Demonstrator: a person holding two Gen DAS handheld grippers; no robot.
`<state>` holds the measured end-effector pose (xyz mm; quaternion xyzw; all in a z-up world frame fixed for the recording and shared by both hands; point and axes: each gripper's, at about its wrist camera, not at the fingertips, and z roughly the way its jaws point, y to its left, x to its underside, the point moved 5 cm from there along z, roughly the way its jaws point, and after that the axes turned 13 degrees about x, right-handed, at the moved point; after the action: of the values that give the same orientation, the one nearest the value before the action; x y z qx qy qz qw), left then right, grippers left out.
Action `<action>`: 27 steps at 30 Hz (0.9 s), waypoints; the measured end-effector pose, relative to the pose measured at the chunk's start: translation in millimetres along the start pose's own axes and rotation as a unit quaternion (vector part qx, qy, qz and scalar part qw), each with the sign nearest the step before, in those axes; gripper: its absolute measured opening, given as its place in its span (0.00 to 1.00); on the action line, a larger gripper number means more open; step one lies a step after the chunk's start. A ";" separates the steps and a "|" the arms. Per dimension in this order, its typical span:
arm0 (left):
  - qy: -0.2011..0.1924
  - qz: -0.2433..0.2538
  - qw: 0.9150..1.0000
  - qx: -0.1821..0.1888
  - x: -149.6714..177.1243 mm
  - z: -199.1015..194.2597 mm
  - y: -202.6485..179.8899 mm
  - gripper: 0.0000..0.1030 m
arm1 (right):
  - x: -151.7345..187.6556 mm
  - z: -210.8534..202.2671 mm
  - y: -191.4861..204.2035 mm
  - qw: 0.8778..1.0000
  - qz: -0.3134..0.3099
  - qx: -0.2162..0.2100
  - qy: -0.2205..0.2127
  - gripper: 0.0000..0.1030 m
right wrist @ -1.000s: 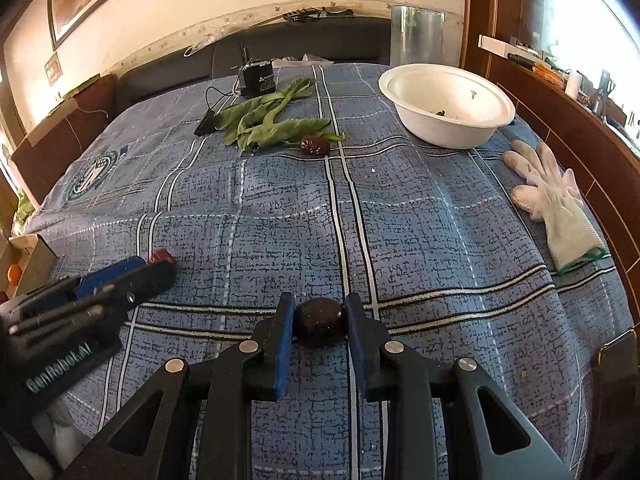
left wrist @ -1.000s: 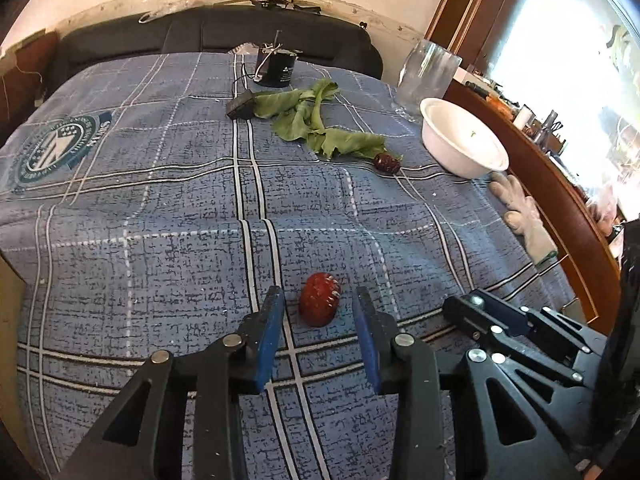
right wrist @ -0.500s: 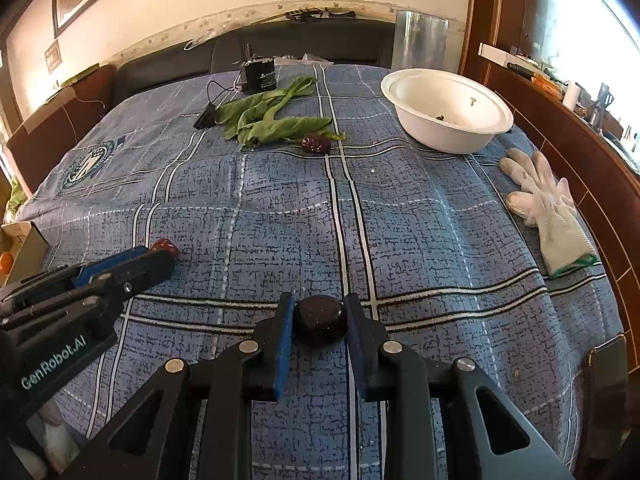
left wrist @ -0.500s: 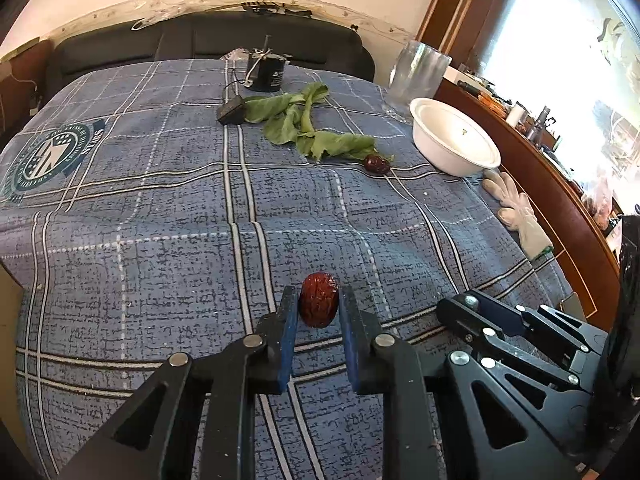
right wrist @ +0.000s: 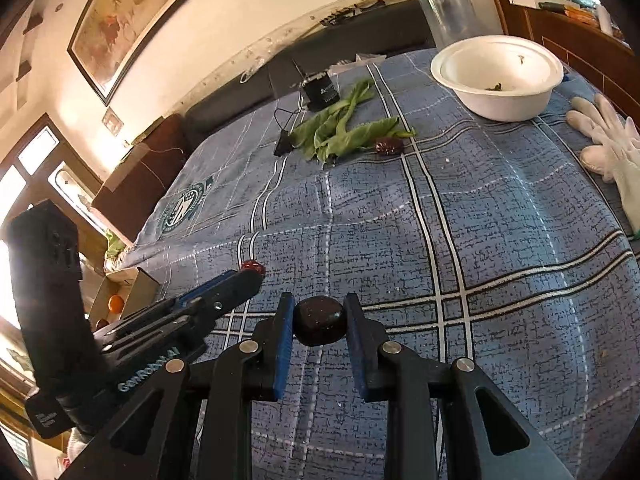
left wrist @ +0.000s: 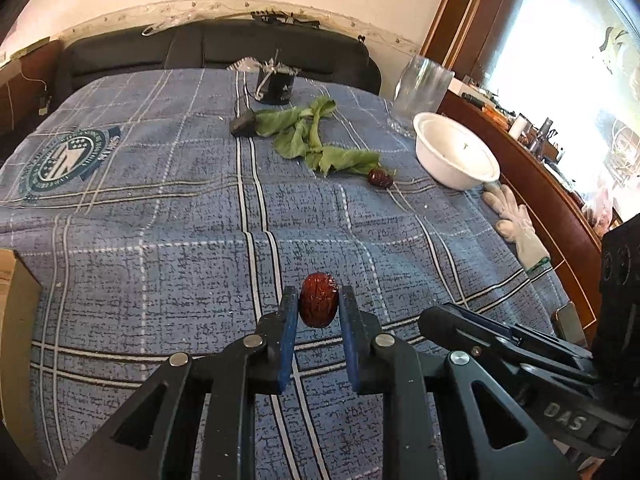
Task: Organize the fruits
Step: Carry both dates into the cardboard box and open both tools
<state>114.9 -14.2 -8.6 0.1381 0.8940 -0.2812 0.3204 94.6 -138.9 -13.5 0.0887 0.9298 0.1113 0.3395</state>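
My left gripper [left wrist: 319, 306] is shut on a wrinkled red date [left wrist: 319, 299] and holds it above the blue plaid cloth. My right gripper [right wrist: 319, 320] is shut on a dark round fruit [right wrist: 319, 321], also lifted off the cloth. A third date [left wrist: 380, 178] lies beside green leaves [left wrist: 316, 140]; it also shows in the right wrist view [right wrist: 389, 145]. A white bowl [left wrist: 456, 156] stands at the far right; in the right wrist view the bowl [right wrist: 500, 98] holds only small leaf scraps. The left gripper [right wrist: 250, 276] shows at the left of the right wrist view.
A glass jar [left wrist: 424, 94], a black cup [left wrist: 276, 86] and a small black adapter [left wrist: 243, 123] stand at the back. White gloves [left wrist: 518, 232] lie near the cloth's right edge by a wooden ledge. A cardboard box [left wrist: 16, 320] sits at the left.
My left gripper has closed on the red date and lifted it. My right gripper, still holding the dark fruit, has risen and tilted left.
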 end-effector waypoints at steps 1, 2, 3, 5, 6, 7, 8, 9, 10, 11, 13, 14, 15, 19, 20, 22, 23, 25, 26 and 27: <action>-0.002 -0.004 1.000 0.001 0.6 -3.0 0.5 0.19 | 0.2 -0.6 0.3 1.000 -0.002 0.010 -0.005 0.26; -0.004 -0.007 1.000 0.002 0.8 -4.9 0.9 0.19 | -0.8 -0.9 0.0 1.000 -0.002 0.020 -0.006 0.26; -0.007 -0.012 1.000 0.002 1.2 -8.7 1.7 0.19 | -0.3 -2.1 -0.5 1.000 0.002 0.027 -0.004 0.26; -0.015 -0.020 1.000 -0.004 1.8 -20.2 3.0 0.19 | -0.4 -8.5 0.7 1.000 0.016 0.022 -0.001 0.26; -0.019 -0.023 1.000 -0.005 2.4 -26.3 2.9 0.19 | 0.8 -14.7 3.1 1.000 0.017 0.021 -0.003 0.26; -0.024 -0.026 0.999 -0.005 3.5 -33.2 2.6 0.19 | 3.0 -23.3 5.6 1.000 0.013 0.025 -0.008 0.26; -0.029 -0.030 0.999 -0.008 5.1 -42.9 2.7 0.19 | 5.4 -30.8 7.3 0.999 0.009 0.030 -0.012 0.26; -0.034 -0.033 0.999 -0.009 6.6 -51.6 2.3 0.19 | 8.8 -38.7 10.1 0.999 0.006 0.032 -0.016 0.26; -0.039 -0.035 0.999 -0.009 8.7 -59.8 1.4 0.19 | 13.6 -47.4 12.2 0.999 0.005 0.031 -0.018 0.26; -0.045 -0.039 0.998 -0.010 13.0 -72.7 0.6 0.19 | 18.6 -55.2 14.1 0.999 0.005 0.031 -0.020 0.26; -0.050 -0.041 0.998 -0.014 20.3 -88.8 -0.3 0.19 | 29.2 -67.3 16.9 0.999 0.005 0.028 -0.024 0.26; -0.053 -0.043 0.998 -0.016 25.7 -99.6 -0.6 0.19 | 36.0 -73.3 19.5 0.999 0.005 0.025 -0.024 0.26; -0.055 -0.045 0.997 -0.021 30.9 -109.8 -0.5 0.19 | 40.5 -76.4 20.4 0.999 0.005 0.024 -0.024 0.26; -0.072 -0.046 0.995 -0.058 52.6 -152.5 3.3 0.19 | 65.7 -91.6 32.5 1.000 0.003 0.016 -0.026 0.26; -0.075 -0.045 0.994 -0.066 55.9 -158.6 4.9 0.19 | 71.1 -93.9 37.0 1.000 0.000 0.015 -0.026 0.26; -0.083 -0.044 0.992 -0.085 65.5 -175.5 7.5 0.19 | 82.7 -100.6 44.6 1.000 -0.005 0.015 -0.028 0.26; -0.086 -0.044 0.991 -0.094 69.5 -182.1 8.8 0.19 | 87.4 -101.9 49.3 0.999 -0.010 0.015 -0.028 0.26; -0.090 -0.038 0.989 -0.114 77.5 -193.9 10.9 0.19 | 96.0 -104.5 57.9 0.999 -0.021 0.018 -0.028 0.26; -0.092 -0.033 0.987 -0.124 81.7 -199.2 12.2 0.19 | 99.5 -105.6 61.6 0.999 -0.027 0.020 -0.029 0.26; -0.093 -0.031 0.987 -0.131 84.3 -202.0 13.4 0.19 | 102.7 -107.0 64.0 0.999 -0.030 0.022 -0.030 0.26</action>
<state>-43.2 121.7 59.5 0.0407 0.8932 -0.1832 0.4087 -46.8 -68.5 20.5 0.0717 0.9236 0.0782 0.3683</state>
